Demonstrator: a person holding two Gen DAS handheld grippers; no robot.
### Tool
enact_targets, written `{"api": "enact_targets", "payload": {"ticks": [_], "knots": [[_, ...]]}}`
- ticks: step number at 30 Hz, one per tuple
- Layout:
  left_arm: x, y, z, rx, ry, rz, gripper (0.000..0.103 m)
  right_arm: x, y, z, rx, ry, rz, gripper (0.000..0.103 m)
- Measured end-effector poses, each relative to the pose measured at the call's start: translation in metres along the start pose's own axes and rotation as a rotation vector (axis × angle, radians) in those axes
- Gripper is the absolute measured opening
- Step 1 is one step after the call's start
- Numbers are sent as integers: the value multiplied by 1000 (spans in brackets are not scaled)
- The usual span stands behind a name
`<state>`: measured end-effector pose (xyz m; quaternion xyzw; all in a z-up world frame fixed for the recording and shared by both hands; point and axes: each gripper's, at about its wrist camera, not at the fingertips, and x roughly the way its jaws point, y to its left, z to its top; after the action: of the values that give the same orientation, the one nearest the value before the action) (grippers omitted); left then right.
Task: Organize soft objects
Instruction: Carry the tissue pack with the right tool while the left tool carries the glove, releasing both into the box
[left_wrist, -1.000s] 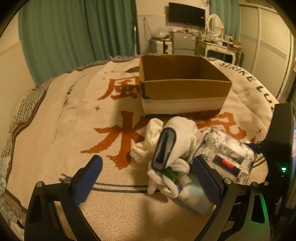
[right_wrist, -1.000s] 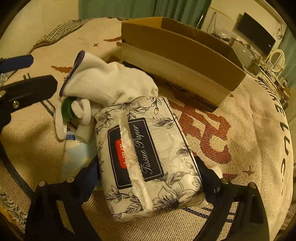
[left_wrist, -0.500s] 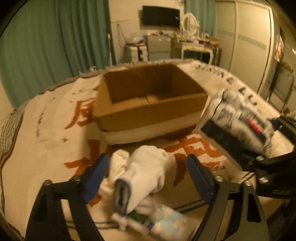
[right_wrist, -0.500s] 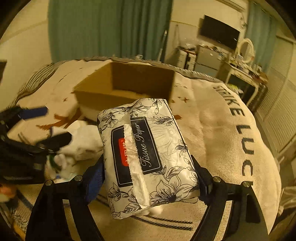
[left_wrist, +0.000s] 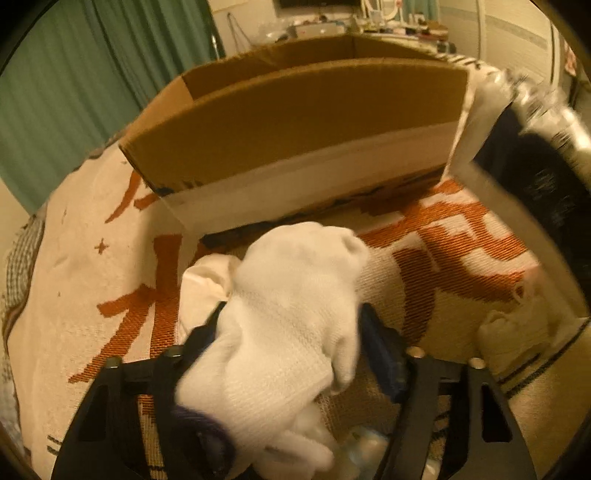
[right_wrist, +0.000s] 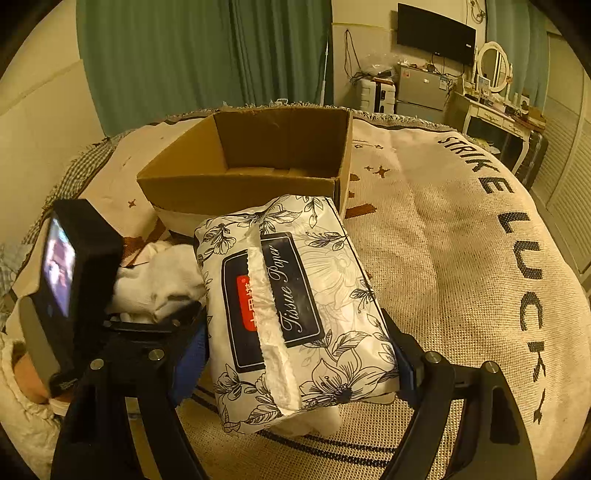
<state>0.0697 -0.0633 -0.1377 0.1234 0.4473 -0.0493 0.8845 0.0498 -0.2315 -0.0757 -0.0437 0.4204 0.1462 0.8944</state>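
Motion blur smears the left gripper (left_wrist: 291, 332) pinching a white sock (left_wrist: 284, 325) mid-frame, while the right gripper (right_wrist: 295, 339) squeezes a floral tissue pack (right_wrist: 295, 314) hiding its fingers.

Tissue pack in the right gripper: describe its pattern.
The tissue pack is white with black line-drawn flowers and a dark label with a red patch; clearest in the right wrist view.

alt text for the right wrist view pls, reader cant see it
The right gripper holds a flower-printed tissue pack above a cream blanket, in front of an open, empty-looking cardboard box. At left, the left gripper sits by a white sock.
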Motion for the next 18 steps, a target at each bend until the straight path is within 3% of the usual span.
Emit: {"api": "enact_targets", "payload": {"ticks": [6, 11, 18], "knots": [[-42, 8, -6, -36, -57, -92, 55, -13, 4, -5, -13, -23, -44, 82], [-89, 12, 14, -51, -153, -147, 55, -41, 6, 0, -5, -72, -57, 82], [-145, 28, 55, -91, -269, -205, 55, -94, 14, 41, -28, -195, -94, 82]]}}
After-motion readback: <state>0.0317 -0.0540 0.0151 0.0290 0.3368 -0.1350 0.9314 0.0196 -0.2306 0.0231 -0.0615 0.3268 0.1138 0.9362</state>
